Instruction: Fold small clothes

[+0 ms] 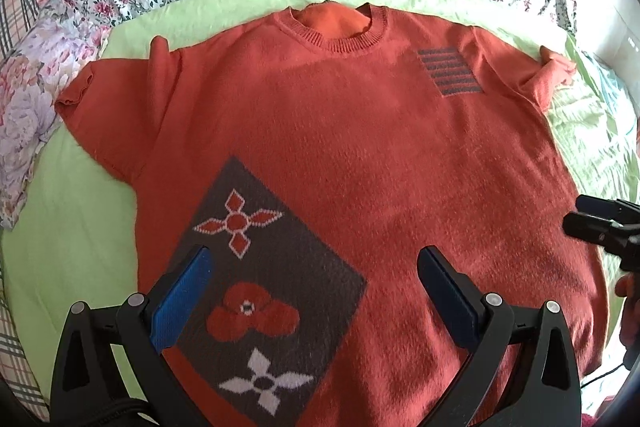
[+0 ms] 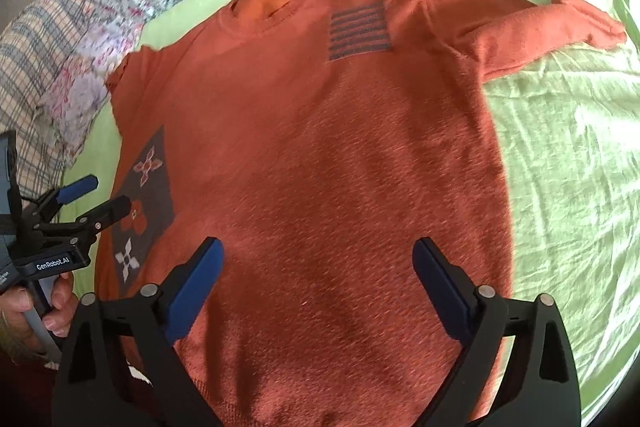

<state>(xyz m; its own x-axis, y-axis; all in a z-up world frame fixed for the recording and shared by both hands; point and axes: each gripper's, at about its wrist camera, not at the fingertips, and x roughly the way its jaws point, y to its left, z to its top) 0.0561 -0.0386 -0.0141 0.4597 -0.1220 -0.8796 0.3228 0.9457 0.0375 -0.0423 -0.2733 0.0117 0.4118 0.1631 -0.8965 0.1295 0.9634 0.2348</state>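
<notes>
While the orange sweater (image 1: 352, 155) is lying flat, front up, on a light green sheet (image 1: 68, 219) over the bed, the left gripper (image 1: 314, 279) is hanging above its lower part, jaws spread wide and holding nothing; a brown patch with flowers (image 1: 264, 291) is showing between its blue pads. At the right edge the right gripper (image 1: 592, 219) is peeking in. In the right wrist view, the right gripper (image 2: 318, 267) is hovering over the sweater's (image 2: 320, 155) hem area, jaws wide apart and empty. To the left, a hand (image 2: 44, 311) is gripping the left gripper (image 2: 104, 197), its jaws apart.
</notes>
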